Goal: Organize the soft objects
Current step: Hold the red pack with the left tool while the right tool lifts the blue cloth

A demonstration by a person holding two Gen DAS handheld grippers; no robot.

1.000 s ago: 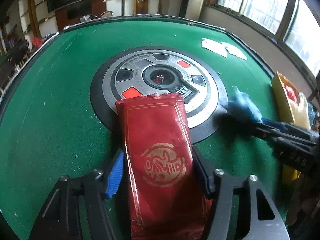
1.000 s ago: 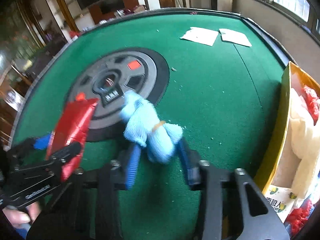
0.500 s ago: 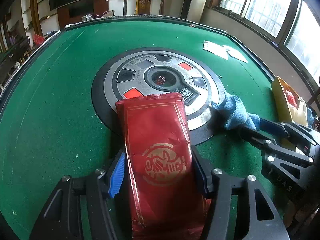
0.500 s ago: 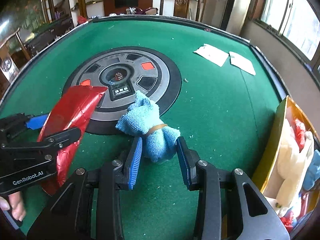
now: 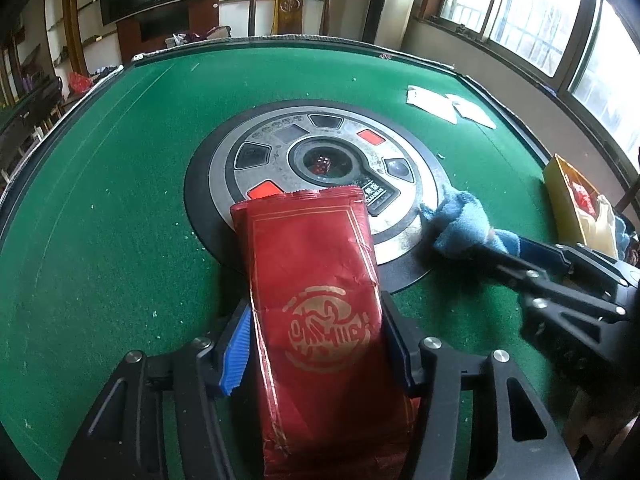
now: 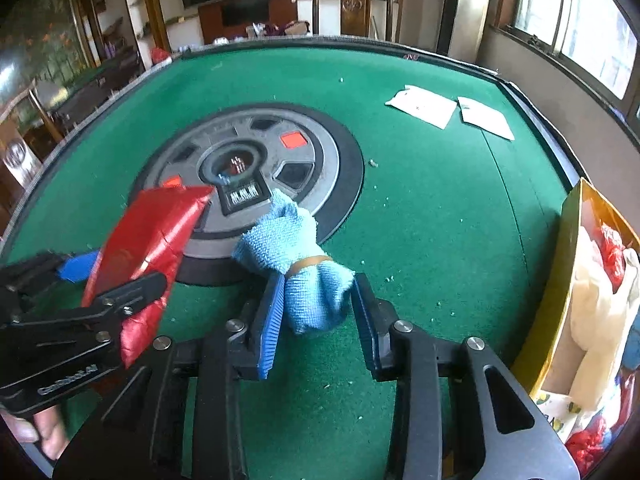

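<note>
My left gripper (image 5: 316, 344) is shut on a red foil pouch (image 5: 316, 300) with a gold emblem, held over the green felt table (image 5: 120, 200); the pouch's far end overlaps the round centre console (image 5: 320, 168). The pouch and left gripper also show in the right wrist view (image 6: 148, 240). My right gripper (image 6: 318, 316) has its jaws around a blue rolled towel (image 6: 296, 256) bound with a rubber band; the left pad touches it, and a small gap shows at the right pad. The towel shows in the left wrist view (image 5: 460, 220) at the console's right edge.
A yellow cardboard box (image 6: 568, 248) holding white, red and blue soft items stands at the table's right edge, also in the left wrist view (image 5: 560, 200). Two white papers (image 6: 448, 110) lie at the far right of the felt. The table has a raised dark rim (image 6: 532, 116).
The right gripper with the blue towel swung left and came down at the console's edge; its jaws have widened slightly around the towel. The left gripper holds the pouch nearly still.
</note>
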